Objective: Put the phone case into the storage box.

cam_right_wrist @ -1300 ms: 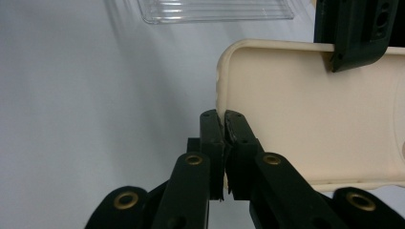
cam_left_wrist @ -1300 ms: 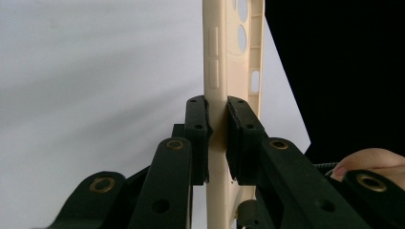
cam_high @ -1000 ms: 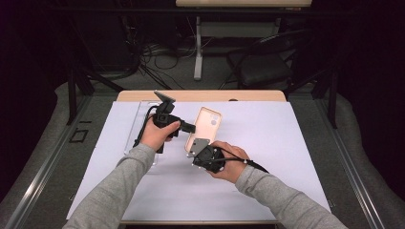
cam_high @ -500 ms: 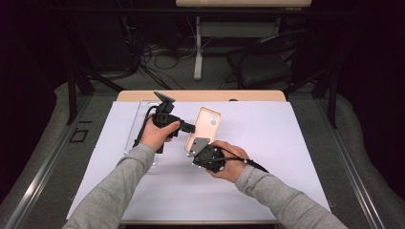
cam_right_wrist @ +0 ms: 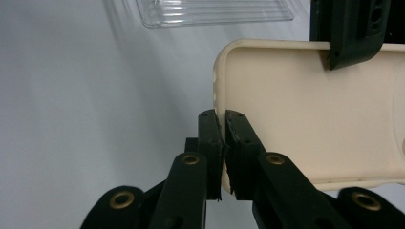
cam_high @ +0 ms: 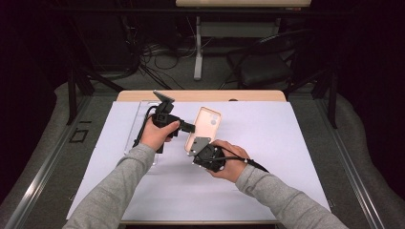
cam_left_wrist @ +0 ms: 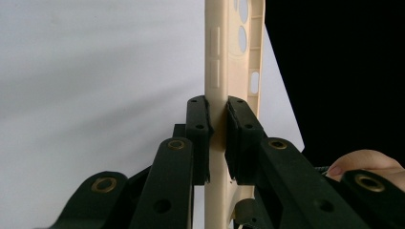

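Holding one beige phone case above the white bench, I had the left gripper clamped on its side wall and the right gripper pinched on its short end edge. Advice, as I judged it: keep both grips firm and avoid twisting. Right gripper view additionally listed a clear tray; left gripper view, the camera cutouts.

Sleeves: grey, long, knit.
Left gripper: black linked jaws, brass-coloured pivot bushings, small screws.
Right gripper: black jaws, ridged pads, grey plate, black cable.
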`<control>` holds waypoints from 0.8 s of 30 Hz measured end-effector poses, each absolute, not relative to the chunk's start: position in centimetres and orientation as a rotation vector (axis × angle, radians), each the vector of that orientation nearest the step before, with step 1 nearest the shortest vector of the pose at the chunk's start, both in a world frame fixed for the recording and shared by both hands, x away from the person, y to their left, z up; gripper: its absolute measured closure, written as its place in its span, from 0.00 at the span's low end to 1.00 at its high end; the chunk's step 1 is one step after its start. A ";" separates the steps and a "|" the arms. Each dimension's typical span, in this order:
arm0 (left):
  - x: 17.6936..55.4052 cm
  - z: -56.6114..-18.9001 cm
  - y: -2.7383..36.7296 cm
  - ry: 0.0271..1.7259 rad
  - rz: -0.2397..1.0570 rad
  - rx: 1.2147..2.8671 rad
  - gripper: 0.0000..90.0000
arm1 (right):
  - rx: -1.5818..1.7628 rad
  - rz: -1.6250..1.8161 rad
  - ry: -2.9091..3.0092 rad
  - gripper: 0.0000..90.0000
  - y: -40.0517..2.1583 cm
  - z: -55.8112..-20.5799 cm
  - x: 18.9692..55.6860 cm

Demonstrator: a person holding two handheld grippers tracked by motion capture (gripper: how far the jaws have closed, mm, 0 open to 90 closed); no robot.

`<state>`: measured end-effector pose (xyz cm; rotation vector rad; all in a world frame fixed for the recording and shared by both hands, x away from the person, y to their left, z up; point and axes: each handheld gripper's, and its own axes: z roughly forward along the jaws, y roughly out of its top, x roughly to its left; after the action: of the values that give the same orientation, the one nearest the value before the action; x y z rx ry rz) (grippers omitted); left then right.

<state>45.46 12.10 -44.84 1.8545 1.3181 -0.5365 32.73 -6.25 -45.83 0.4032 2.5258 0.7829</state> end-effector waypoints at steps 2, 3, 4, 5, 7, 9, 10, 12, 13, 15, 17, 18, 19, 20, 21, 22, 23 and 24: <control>45.4 -44.8 12.1 1.321 -0.536 1.852 0.90 | 0.397 0.785 2.529 0.94 -6.3 -45.8 32.8; 45.4 -44.8 12.0 1.324 -0.537 1.847 0.90 | 0.406 0.787 2.531 0.93 -6.3 -45.8 32.8; 45.4 -44.9 12.0 1.322 -0.538 1.849 0.90 | 0.407 0.786 2.535 0.92 -6.3 -45.8 32.8; 45.4 -44.9 12.0 1.321 -0.537 1.850 0.90 | 0.404 0.787 2.537 0.91 -6.3 -45.8 32.8; 45.4 -44.9 12.0 1.316 -0.540 1.855 0.90 | 0.413 0.785 2.537 0.90 -6.3 -45.8 32.8; 45.4 -44.9 12.0 1.316 -0.537 1.853 0.90 | 0.410 0.791 2.538 0.87 -6.4 -45.8 32.8; 45.4 -44.9 12.0 1.319 -0.532 1.847 0.90 | 0.411 0.793 2.537 0.85 -6.4 -45.7 32.8; 45.4 -44.9 12.0 1.318 -0.520 1.850 0.90 | 0.410 0.809 2.536 0.82 -6.5 -45.5 32.8; 45.4 -44.9 12.1 1.313 -0.517 1.854 0.90 | 0.419 0.819 2.532 0.82 -6.6 -45.4 32.8; 45.4 -44.8 12.2 1.304 -0.506 1.851 0.90 | 0.419 0.830 2.526 0.80 -6.7 -45.3 32.7; 45.3 -44.7 12.2 1.287 -0.496 1.853 0.90 | 0.423 0.847 2.521 0.78 -6.9 -45.1 32.7; 45.2 -44.6 12.2 1.284 -0.493 1.846 0.90 | 0.423 0.848 2.514 0.78 -7.0 -45.0 32.7; 45.2 -44.5 12.2 1.279 -0.485 1.840 0.90 | 0.431 0.857 2.507 0.78 -7.1 -44.9 32.6; 45.1 -44.5 12.3 1.274 -0.476 1.838 0.90 | 0.446 0.869 2.507 0.77 -7.3 -44.8 32.6; 45.1 -44.4 12.3 1.270 -0.467 1.832 0.90 | 0.447 0.879 2.503 0.76 -7.4 -44.7 32.7; 45.0 -44.3 12.4 1.267 -0.463 1.826 0.90 | 0.459 0.889 2.494 0.76 -7.6 -44.5 32.7; 44.9 -44.3 12.5 1.261 -0.454 1.820 0.90 | 0.473 0.901 2.489 0.76 -7.8 -44.4 32.6; 44.9 -44.3 12.6 1.256 -0.444 1.814 0.90 | 0.489 0.916 2.487 0.75 -7.9 -44.3 32.6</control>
<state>44.89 12.56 -44.31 1.8142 1.2564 -0.4436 32.63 -7.91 -44.34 0.4892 2.4874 0.9162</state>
